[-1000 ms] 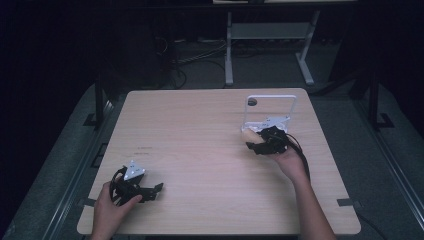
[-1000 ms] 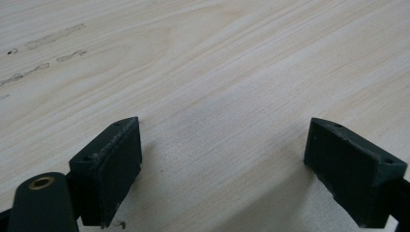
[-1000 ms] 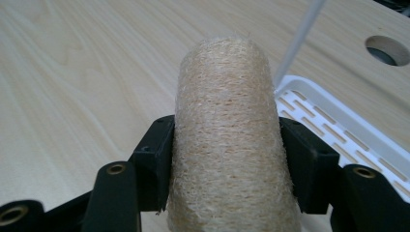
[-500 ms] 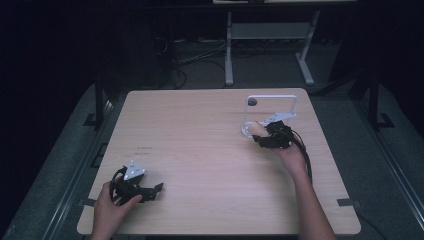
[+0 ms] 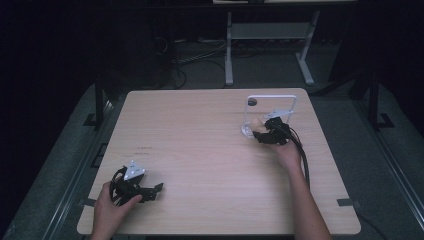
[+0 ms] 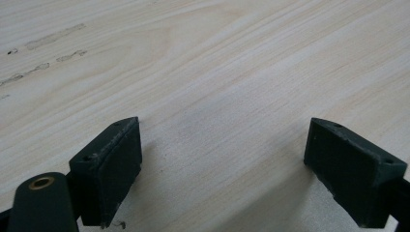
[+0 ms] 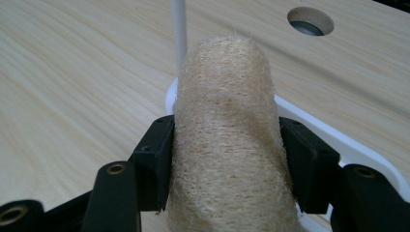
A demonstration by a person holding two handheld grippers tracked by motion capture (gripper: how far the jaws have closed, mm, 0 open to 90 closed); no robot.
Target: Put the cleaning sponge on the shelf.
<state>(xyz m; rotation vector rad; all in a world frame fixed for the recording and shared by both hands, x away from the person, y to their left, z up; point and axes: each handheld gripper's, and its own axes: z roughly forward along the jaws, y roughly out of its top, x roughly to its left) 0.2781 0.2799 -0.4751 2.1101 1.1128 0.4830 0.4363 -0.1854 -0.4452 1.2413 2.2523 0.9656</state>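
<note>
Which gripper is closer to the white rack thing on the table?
The right. The right gripper is beside the white rack, its jaws squeezing a tan fuzzy roll. The left gripper is open, far across the table at the near left corner.

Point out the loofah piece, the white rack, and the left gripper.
loofah piece [image 7: 227, 140]: right gripper view, its fibrous middle between the jaws.
white rack [image 5: 272, 97]: high view, its top bar.
left gripper [image 6: 222, 166]: left gripper view, gap between open jaws.

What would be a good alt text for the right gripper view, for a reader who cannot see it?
Two black fingers clamp a beige, fibrous, loofah-like roll from both sides. Behind it stand a thin white rod and a white base on a pale wooden table with a round hole.
</note>
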